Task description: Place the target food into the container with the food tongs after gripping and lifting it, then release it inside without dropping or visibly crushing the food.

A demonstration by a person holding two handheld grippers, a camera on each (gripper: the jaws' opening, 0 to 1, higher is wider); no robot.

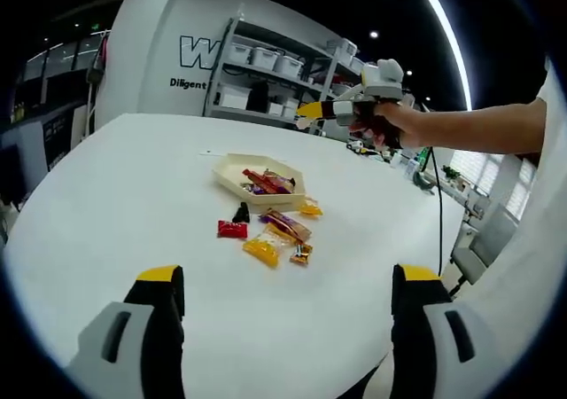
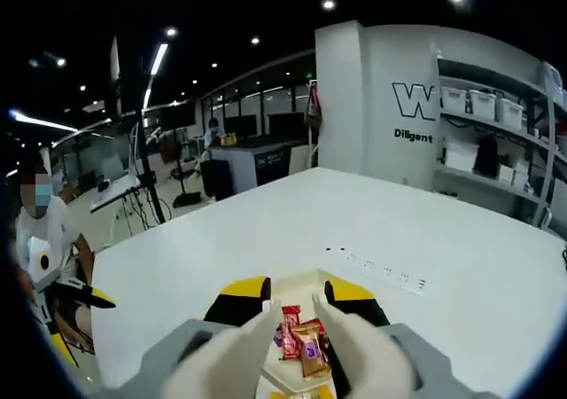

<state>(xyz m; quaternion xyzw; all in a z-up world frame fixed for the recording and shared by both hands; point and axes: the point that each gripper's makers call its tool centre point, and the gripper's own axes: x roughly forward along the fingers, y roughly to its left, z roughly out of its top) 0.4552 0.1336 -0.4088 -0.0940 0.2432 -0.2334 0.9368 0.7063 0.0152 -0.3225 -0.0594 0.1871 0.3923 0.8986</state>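
Lying scattered: bright wrapped snacks (image 1: pixel 282 236) beside cream tray (image 1: pixel 232 169).

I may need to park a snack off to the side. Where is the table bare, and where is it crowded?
Bare: the table left of the tray, the wide strip between the loose snacks and the left gripper, and the far side past the tray. Crowded: inside the tray and just beside it, where wrapped snacks cluster. The right gripper hangs above the tray.
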